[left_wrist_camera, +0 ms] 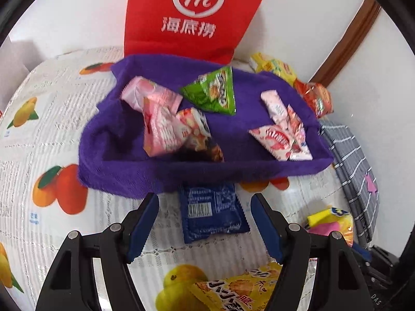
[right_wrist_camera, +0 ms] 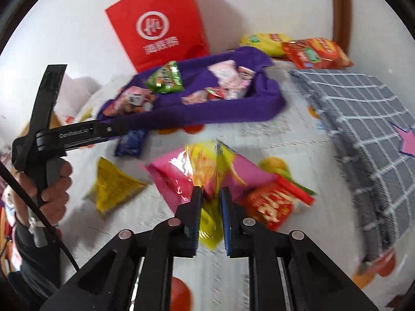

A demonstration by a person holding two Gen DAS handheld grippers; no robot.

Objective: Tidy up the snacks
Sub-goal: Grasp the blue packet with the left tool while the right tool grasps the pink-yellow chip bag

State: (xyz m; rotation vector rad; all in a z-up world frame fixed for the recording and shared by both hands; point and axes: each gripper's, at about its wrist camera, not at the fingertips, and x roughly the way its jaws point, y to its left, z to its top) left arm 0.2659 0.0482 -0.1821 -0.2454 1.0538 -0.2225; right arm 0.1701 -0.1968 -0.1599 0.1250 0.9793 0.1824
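Observation:
A purple cloth basket [left_wrist_camera: 124, 176] holds several snacks: a green triangular packet [left_wrist_camera: 212, 90] and pink packets [left_wrist_camera: 160, 124]. Just in front of its near rim lies a dark blue packet [left_wrist_camera: 212, 212], face down on the fruit-print tablecloth. My left gripper [left_wrist_camera: 204, 198] hovers over this packet, open, its fingers to either side and not touching it. My right gripper [right_wrist_camera: 210, 190] is shut on a yellow and pink snack packet [right_wrist_camera: 207, 165], pinched at its near edge. Beside that packet lie a red packet [right_wrist_camera: 275, 204] and a yellow triangular packet [right_wrist_camera: 114, 186].
A red paper bag [left_wrist_camera: 197, 13] stands against the wall behind the basket. Yellow [right_wrist_camera: 264, 42] and red [right_wrist_camera: 316, 53] chip bags lie at the back right. A grey checked cloth [right_wrist_camera: 363, 129] covers the right side. A hand [right_wrist_camera: 52, 186] grips the left gripper's handle.

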